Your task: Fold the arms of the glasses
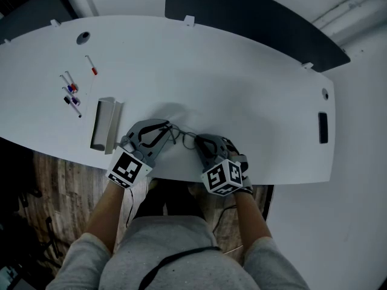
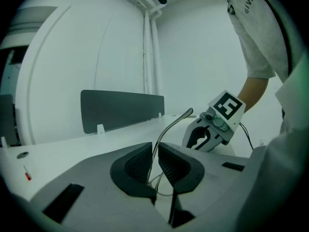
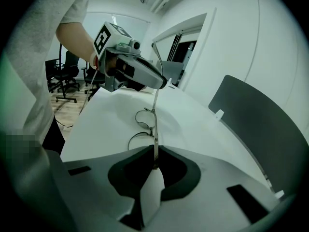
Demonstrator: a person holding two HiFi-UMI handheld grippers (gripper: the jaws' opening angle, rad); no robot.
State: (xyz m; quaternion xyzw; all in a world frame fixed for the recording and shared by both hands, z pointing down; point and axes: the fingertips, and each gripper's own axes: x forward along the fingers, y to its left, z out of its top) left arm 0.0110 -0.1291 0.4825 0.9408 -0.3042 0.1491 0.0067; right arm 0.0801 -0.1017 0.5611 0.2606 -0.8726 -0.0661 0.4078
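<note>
Thin metal-framed glasses [image 1: 181,138] lie between my two grippers near the table's front edge. My left gripper [image 1: 164,132] is shut on one end of them. In the left gripper view its pads [image 2: 140,164] pinch a slim arm of the glasses [image 2: 170,127] that slants up and to the right. My right gripper [image 1: 202,142] is shut on the other end. In the right gripper view a thin bar of the frame [image 3: 155,146] runs into the jaws [image 3: 155,164]. The two round lens rims [image 3: 143,118] rest on the table beyond, and the left gripper [image 3: 137,71] holds the far end.
A long metal tray [image 1: 106,124] lies left of the grippers, with several markers [image 1: 71,93] and a red-tipped pen [image 1: 91,64] beyond it. A dark partition panel [image 1: 254,17] stands along the table's far side. The white table's front edge [image 1: 181,179] runs just under my hands.
</note>
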